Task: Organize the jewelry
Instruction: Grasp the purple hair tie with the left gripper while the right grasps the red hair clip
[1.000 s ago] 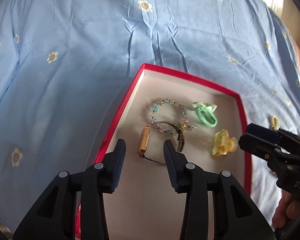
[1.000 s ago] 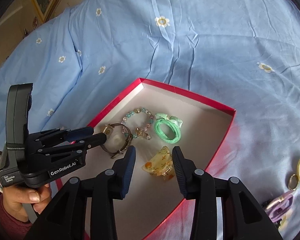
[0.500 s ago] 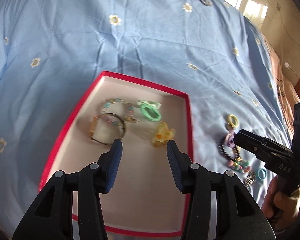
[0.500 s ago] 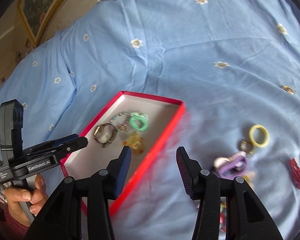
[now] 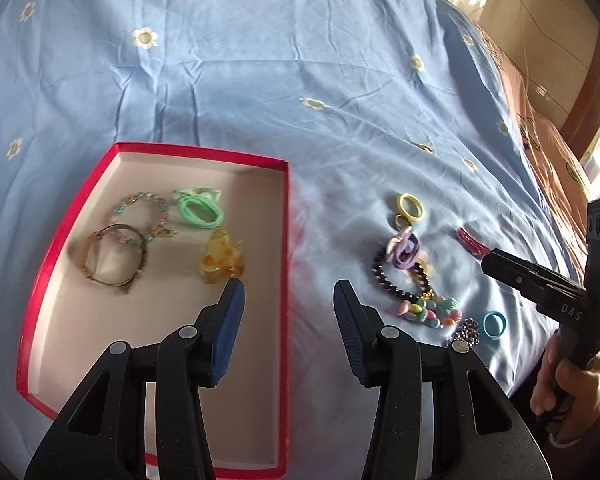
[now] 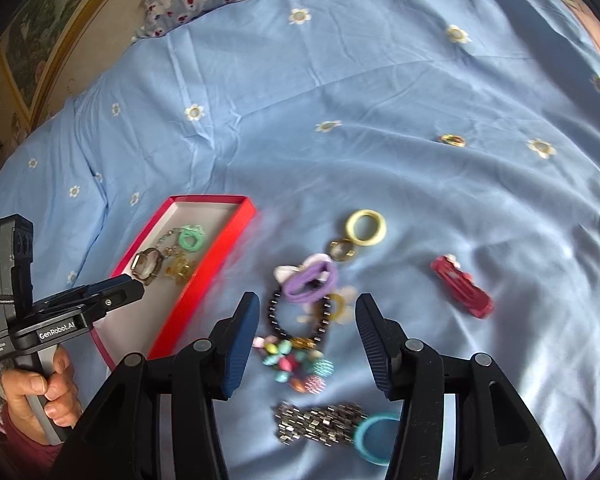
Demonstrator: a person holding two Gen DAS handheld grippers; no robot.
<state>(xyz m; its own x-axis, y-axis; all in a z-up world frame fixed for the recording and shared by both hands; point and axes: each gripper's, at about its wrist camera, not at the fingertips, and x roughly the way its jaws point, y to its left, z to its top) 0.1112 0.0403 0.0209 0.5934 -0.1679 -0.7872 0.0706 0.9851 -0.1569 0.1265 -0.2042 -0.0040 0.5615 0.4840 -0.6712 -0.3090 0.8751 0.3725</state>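
Blue daisy-print bedspread [image 6: 380,100] carries everything. Red box [image 5: 286,240], left of centre, already collects watch [image 5: 112,258], green hair ties [image 5: 200,212] and amber claw clip [image 5: 220,258]. Unsorted pile lies beside its right edge: black bead bracelet [image 6: 274,312], purple scrunchie [image 6: 310,280], yellow ring [image 6: 366,227]. Your left gripper [image 5: 288,308] and right gripper [image 6: 306,324] both gape, empty.

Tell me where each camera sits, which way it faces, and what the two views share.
Left wrist: sits on the left gripper, facing forward and down over the red box's right wall; its open fingers show, with the right gripper at right.
Right wrist: sits on the right gripper, facing forward and down at the loose pile around the purple hair tie; the left gripper and left hand show.
Shared: box, pile, blue sheet.
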